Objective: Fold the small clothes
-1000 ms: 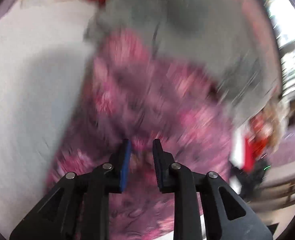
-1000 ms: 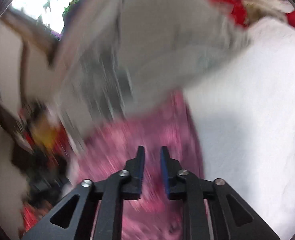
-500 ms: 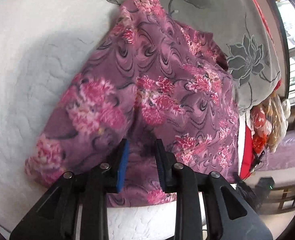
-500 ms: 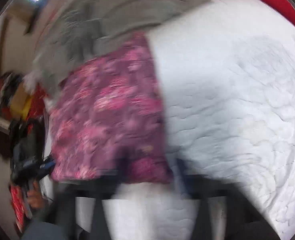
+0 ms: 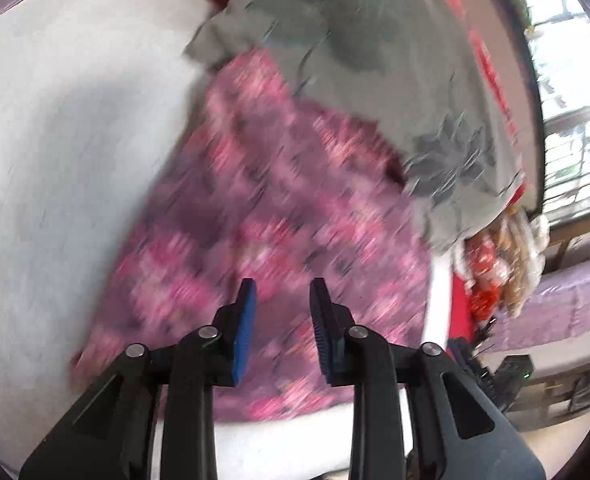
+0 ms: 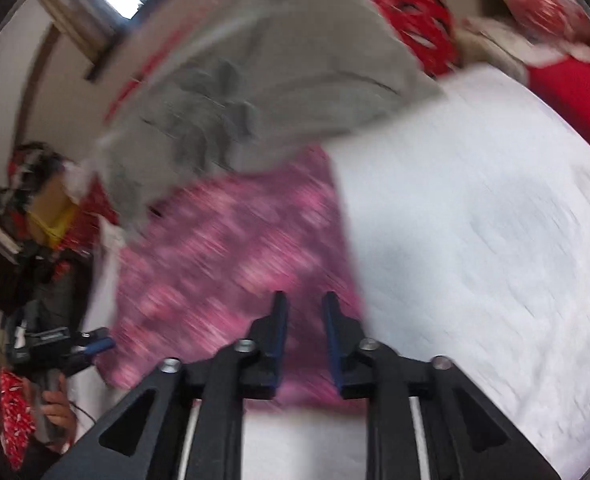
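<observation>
Left wrist view: saw the left hand-held gripper [image 5: 282, 300] with jaws spreading, nothing pinched between the blue pads [image 5: 244, 330], poised above the pink flowered garment [image 5: 263, 216]. Garment lay flat on the white bed [image 5: 67, 152], its far edge tucked against a grey flowered pillow [image 5: 375, 60]. Blurred throughout.

Right wrist view: saw the right hand-held gripper [image 6: 304, 312] likewise spreading, with only air between the jaws, over the near corner of the same garment [image 6: 231, 256]. Fabric formed a roughly four-sided block with a straight right edge. Glimpsed the other gripper and a hand [image 6: 57, 408] at the lower left.

Judged one fold laid and released; garment still broad, so likely another fold left, though blur hid the layers.
</observation>
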A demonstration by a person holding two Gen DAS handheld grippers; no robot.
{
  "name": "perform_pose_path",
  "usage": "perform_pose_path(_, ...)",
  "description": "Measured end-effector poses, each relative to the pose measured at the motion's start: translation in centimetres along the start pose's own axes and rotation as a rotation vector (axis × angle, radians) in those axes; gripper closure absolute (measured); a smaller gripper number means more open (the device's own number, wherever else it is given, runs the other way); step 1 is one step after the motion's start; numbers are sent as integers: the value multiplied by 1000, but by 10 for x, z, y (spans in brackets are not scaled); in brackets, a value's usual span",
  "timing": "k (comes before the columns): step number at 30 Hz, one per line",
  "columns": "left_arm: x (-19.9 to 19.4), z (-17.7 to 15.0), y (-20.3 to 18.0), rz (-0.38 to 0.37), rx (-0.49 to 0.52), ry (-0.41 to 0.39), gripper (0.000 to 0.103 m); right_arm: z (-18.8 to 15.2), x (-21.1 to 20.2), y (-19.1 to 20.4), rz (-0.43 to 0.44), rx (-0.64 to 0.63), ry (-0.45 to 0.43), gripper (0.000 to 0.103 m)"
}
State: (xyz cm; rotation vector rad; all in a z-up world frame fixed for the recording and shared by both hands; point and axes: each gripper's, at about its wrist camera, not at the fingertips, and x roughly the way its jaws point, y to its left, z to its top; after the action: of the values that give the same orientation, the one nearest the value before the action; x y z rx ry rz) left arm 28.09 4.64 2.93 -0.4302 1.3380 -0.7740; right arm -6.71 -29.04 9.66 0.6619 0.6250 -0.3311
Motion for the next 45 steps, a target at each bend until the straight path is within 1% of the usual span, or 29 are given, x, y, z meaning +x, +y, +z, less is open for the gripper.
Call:
perform_pose_path(1, 2, 7, -4, -21, -11, -5, 65, 8, 9, 13, 26, -11, -5, 67)
perform_pose_path(5, 28, 21, -36, -72, 11, -2, 64, 30, 65, 59, 91, -48, 12, 66)
perform_pose_path(7, 45, 21, -51, -51, 60, 7, 61, 34, 86, 68, 93, -48, 10, 66)
perform_pose_path(9, 71, 17, -64, 72, 153, 7, 56, 36, 116, 70, 75, -21, 28, 66)
perform_pose_path(10, 84, 15, -65, 140, 192, 11, 56, 33, 131, 67, 37, -17, 56, 62)
perform_pose_path(11, 103, 13, -64, 211, 235, 28, 56, 28, 155, 61, -23, -5, 127, 62)
perform_pose_path(12, 109, 12, -63, 227, 253, 26, 55, 22, 170, 53, -42, 6, 184, 61)
perform_pose_path(13, 107, 12, -63, 220, 263, 4, 54, 22, 164, 54, -29, -17, 122, 63)
perform_pose_path(16, 94, 17, -64, 181, 238, 18, 55, 30, 153, 55, -17, -16, 159, 63)
perform_pose_path(17, 84, 18, -63, 144, 223, 6, 55, 32, 143, 53, -7, -13, 131, 63)
perform_pose_path(19, 63, 19, -60, 93, 199, -49, 54, 40, 115, 45, -3, 1, 14, 62)
perform_pose_path(20, 55, 19, -57, 103, 194, -82, 53, 43, 108, 39, -13, 11, -21, 61)
perform_pose_path(22, 54, 19, -42, 189, 177, -121, 46, 43, 102, 19, -107, 42, -56, 51)
perform_pose_path(23, 66, 21, -29, 248, 153, -75, 48, 40, 109, 0, -175, 83, -10, 49)
perform_pose_path(24, 73, 23, -20, 248, 143, -35, 50, 38, 117, -10, -177, 106, 38, 49)
perform_pose_path(26, 56, 21, -20, 218, 151, -57, 54, 39, 105, -14, -139, 89, 15, 53)
perform_pose_path(28, 32, 15, -16, 160, 121, -72, 54, 40, 90, -10, -130, 100, 6, 49)
perform_pose_path(29, 22, 12, -12, 136, 115, -88, 53, 38, 78, -9, -85, 102, -21, 49)
perform_pose_path(31, 0, 0, 0, 135, 103, -134, 52, 30, 65, -7, -36, 83, -41, 46)
perform_pose_path(32, -7, -5, 8, 149, 92, -158, 47, 24, 64, -8, -48, 68, -30, 42)
perform_pose_path(33, -7, -10, 21, 192, 71, -150, 45, 16, 68, -11, -82, 55, 2, 33)
perform_pose_path(34, -2, -10, 33, 214, 63, -119, 46, 10, 85, -9, -116, 51, 54, 31)
perform_pose_path(35, 7, -12, 46, 238, 50, -51, 52, 3, 90, -11, -118, 37, 76, 31)
perform_pose_path(36, 8, -14, 42, 238, 58, -62, 55, 1, 85, -3, -130, 3, 38, 32)
perform_pose_path(38, -7, -17, 40, 226, 61, -81, 55, 5, 78, 7, -174, 12, 61, 32)
perform_pose_path(39, -17, -19, 40, 197, 45, -93, 55, 6, 72, 14, -133, 36, 43, 31)
perform_pose_path(40, -22, -20, 41, 187, 41, -99, 55, 5, 65, 21, -63, 51, 18, 31)
perform_pose_path(41, -21, -21, 38, 191, 41, -105, 55, 4, 64, 27, -33, 53, 10, 31)
perform_pose_path(45, -15, -28, 39, 250, 69, -77, 55, -9, 72, 62, 21, 3, 39, 31)
